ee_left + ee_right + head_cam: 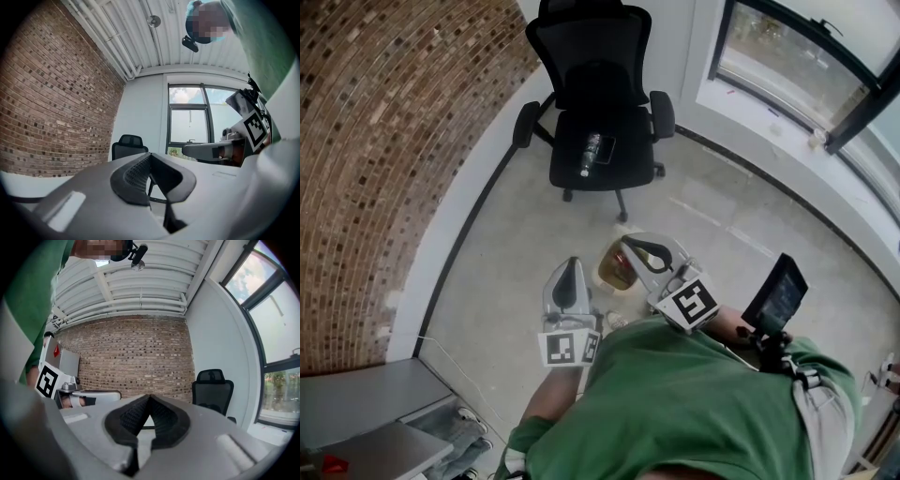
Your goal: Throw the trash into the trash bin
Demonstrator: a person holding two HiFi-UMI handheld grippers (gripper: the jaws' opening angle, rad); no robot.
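Two grippers are hanging near the person's chest in the head view, the left gripper (pixel 569 281) and the right gripper (pixel 645 251). The trash bin (pixel 615 274) is sitting on the floor between them with something red inside. A bottle (pixel 593 155) is lying on the office chair (pixel 591 52) well apart, likely trash waiting to be fetched. In the left gripper view its jaws are pressing together at the tips, gripping nothing and hiding the chair seat. In the right gripper view they are likewise clenched and empty. The bin is falling outside both gripper views.
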